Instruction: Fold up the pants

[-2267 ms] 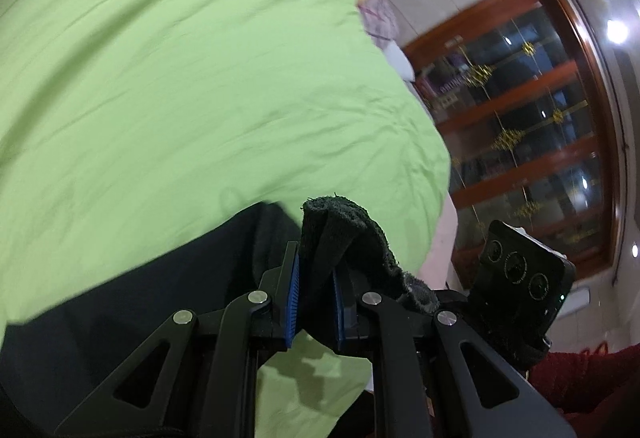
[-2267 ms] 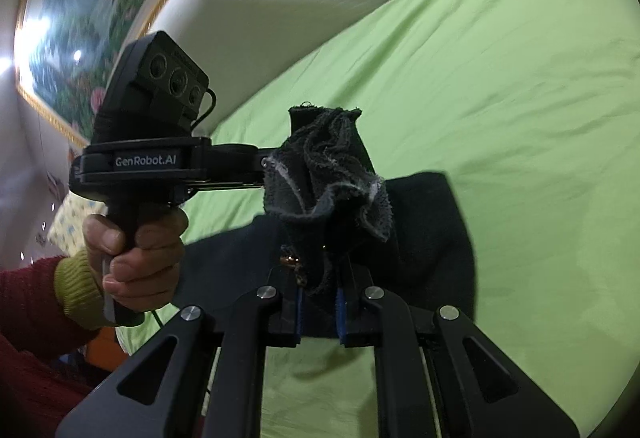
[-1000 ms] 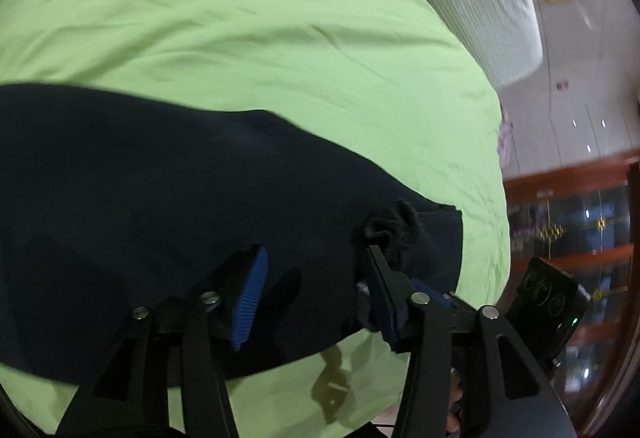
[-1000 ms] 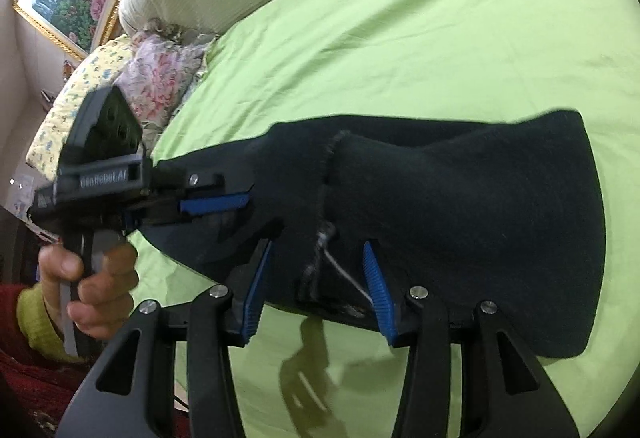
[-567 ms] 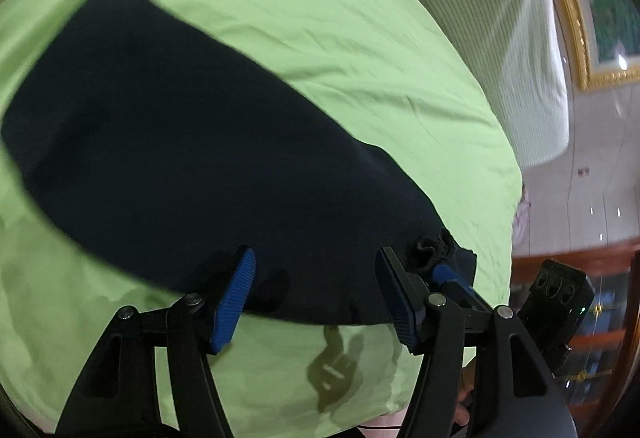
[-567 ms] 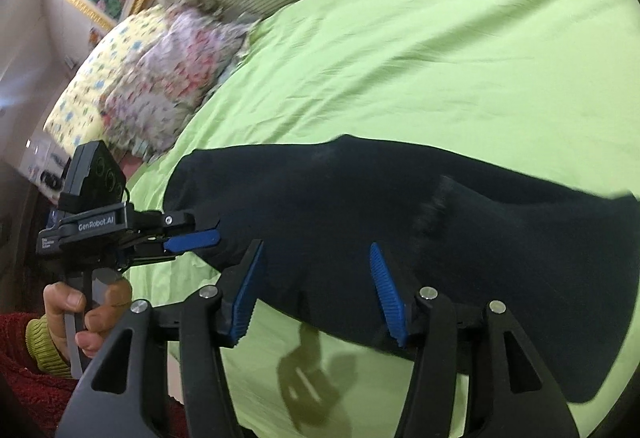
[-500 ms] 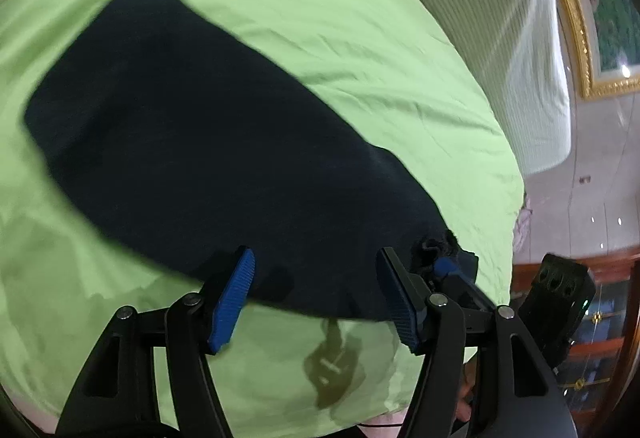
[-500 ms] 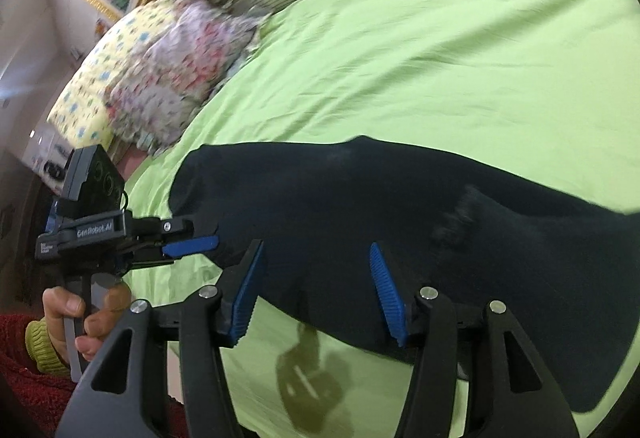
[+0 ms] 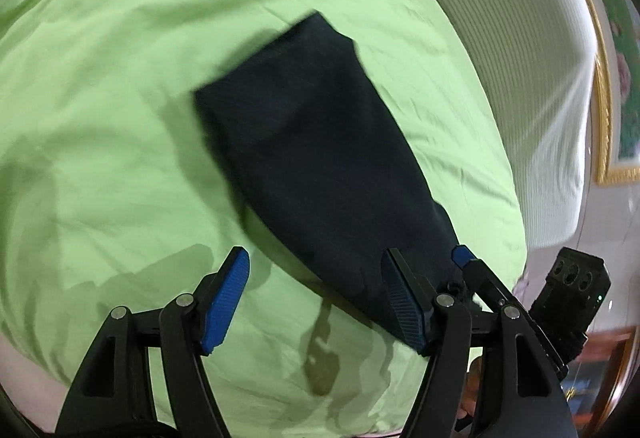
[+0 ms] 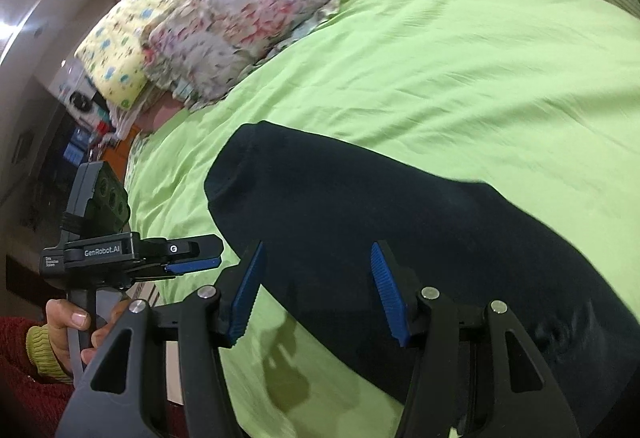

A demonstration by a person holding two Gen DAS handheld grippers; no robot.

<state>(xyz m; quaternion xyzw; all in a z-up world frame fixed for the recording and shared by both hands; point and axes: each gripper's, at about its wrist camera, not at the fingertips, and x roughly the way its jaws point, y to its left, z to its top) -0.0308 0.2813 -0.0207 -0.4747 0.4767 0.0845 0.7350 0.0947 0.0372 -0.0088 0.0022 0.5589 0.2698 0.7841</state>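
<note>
- Your black pants (image 9: 320,166) lie folded flat on the green bedsheet (image 9: 120,58), running from frame centre to lower right in the left wrist view, and across the centre to the right edge in the right wrist view.
- Your left gripper (image 9: 316,302) has its jaws opening, well apart, with only sheet and a corner of the pants' edge seen between the blue pads (image 9: 224,298); nothing is gripped.
- Your right gripper (image 10: 320,290) is partly open above the pants, its pads clear of the cloth.
- Around the pants, the sheet is bare; nothing blocks either gripper.
- A striped white headboard (image 9: 520,78) fills the upper right of the left view, with a gilt picture frame (image 9: 604,110) beside it.
- Only the right view shows the floral pillow (image 10: 248,18) and the yellow pillow (image 10: 132,38) at upper left, plus your left hand (image 10: 76,330) in a red sleeve (image 10: 24,390) at lower left.
- No containers are in view.
</note>
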